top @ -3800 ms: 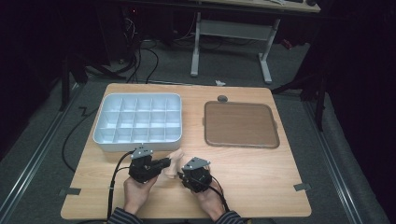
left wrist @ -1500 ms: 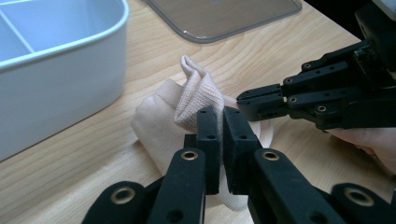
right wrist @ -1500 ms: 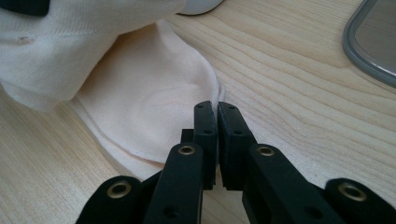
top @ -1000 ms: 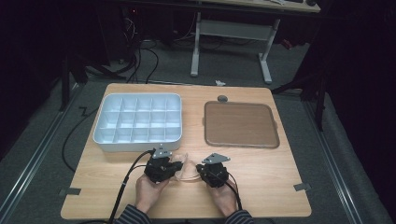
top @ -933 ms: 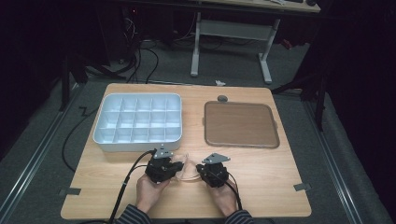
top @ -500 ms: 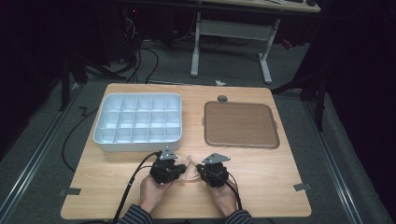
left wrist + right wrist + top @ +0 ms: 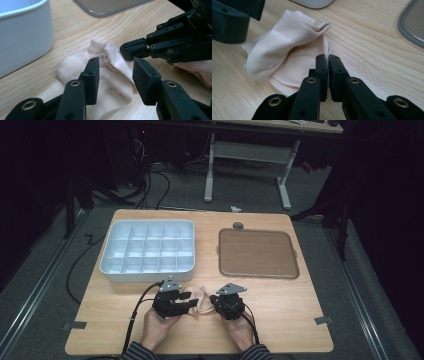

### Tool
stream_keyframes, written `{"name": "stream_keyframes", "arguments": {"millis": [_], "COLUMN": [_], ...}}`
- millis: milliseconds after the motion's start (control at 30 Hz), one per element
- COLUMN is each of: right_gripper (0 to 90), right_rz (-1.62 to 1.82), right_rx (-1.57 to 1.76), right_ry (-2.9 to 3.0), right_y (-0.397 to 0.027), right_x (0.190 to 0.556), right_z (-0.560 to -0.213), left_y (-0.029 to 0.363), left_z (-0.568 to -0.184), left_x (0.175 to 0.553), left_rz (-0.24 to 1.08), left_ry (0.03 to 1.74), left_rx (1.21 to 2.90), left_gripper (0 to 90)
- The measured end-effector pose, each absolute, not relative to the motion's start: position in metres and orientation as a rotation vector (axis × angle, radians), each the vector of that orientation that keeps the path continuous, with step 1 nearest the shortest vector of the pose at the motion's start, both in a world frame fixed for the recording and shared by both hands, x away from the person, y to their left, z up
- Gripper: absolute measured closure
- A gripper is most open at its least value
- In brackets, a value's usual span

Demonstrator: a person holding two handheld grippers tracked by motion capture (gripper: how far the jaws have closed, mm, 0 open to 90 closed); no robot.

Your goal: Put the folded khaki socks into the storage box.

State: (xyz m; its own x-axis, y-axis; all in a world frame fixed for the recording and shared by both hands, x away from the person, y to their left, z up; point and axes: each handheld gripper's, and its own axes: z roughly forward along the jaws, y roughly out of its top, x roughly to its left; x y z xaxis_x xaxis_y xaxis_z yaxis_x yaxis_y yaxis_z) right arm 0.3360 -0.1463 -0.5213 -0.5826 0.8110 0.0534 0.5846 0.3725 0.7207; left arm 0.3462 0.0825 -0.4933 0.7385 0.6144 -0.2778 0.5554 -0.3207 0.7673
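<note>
The left tool has just been opening: its jaws now stand moderately apart, astride a pale peach sock but with neither pad pressing on the fabric. The right tool is closed, its two pads nearly touching, and appears to pinch a thin edge of the sock; in the left gripper view its closed tip meets the ribbed cuff end. In the high view the left tool and the right tool face each other near the front edge of the worktop, with the sock lying between them. Behind the left tool sits a white compartmented organiser tray; behind the right tool, well apart from the sock, lies a flat brown tray. Handling judgement: the sock is light, soft and limp. It offers no stiffness, drapes from any single grip point, and folds or bunches when pushed. The knit surface gives the pads good friction, so slipping is unlikely, and breakage is not a concern. The doubled, ribbed cuff is the firmest and thickest part and is the preferred place to grip. A second hold at the opposite end, on the toe, would keep the fabric spread and under control.
</note>
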Motion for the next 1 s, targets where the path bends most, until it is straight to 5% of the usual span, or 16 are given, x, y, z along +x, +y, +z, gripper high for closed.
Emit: {"name": "stream_keyframes", "arguments": {"millis": [533, 1000], "right_gripper": [82.4, 82.9], "right_rz": [1.106, 1.127], "right_rx": [1.181, 1.051], "right_ry": [2.3, 2.392], "right_y": [-0.149, -0.104], "right_x": [0.321, 0.316], "right_z": [-0.5, -0.489], "left_y": [0.103, 0.089], "left_z": [-0.519, -0.525], "left_x": [0.363, 0.361], "left_rz": [0.155, 0.215], "left_ry": [1.047, 1.042], "left_rx": [2.037, 2.092], "left_gripper": [52.2, 45.2]}}
